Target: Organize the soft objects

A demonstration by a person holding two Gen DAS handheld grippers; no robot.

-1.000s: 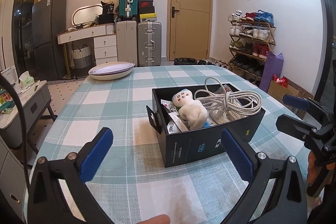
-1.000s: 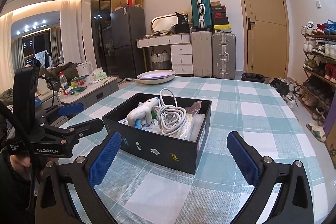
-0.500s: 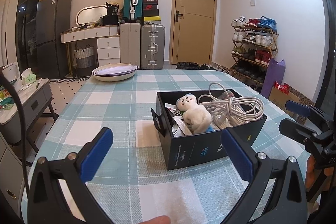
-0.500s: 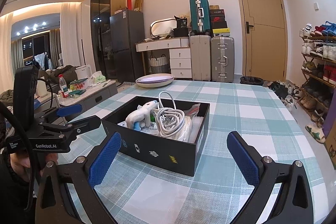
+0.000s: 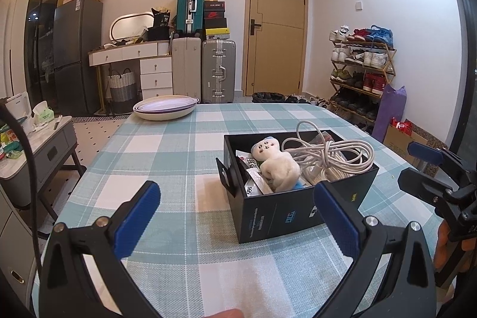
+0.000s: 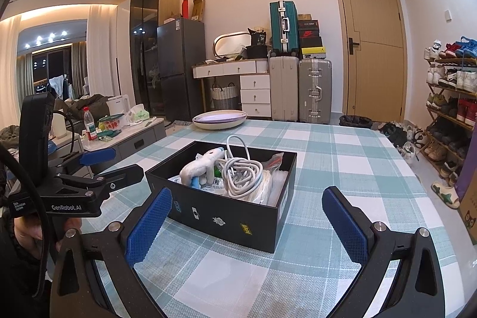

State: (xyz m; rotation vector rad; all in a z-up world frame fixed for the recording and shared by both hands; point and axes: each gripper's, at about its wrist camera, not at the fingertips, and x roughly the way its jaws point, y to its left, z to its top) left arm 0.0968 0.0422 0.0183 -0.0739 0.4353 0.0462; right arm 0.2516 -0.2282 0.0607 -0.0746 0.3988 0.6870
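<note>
On the checked table (image 5: 184, 145), the black box (image 5: 298, 213) sits at 1 o'clock from the left gripper (image 5: 238, 207) and at 12 o'clock from the right gripper (image 6: 247, 216), both spread wide and empty. Inside, the plush toy (image 5: 277, 163) lies touching the white cable (image 5: 331, 154) coil, so a careless pinch could snag a loop and drag the cable out or tip the light box.

1. My left tongs (image 5: 235, 216) are spread wide and hold nothing.
2. My right tongs (image 6: 246, 221) are spread wide too, empty.
3. My left hand (image 6: 29, 231) grips the left handle.
</note>
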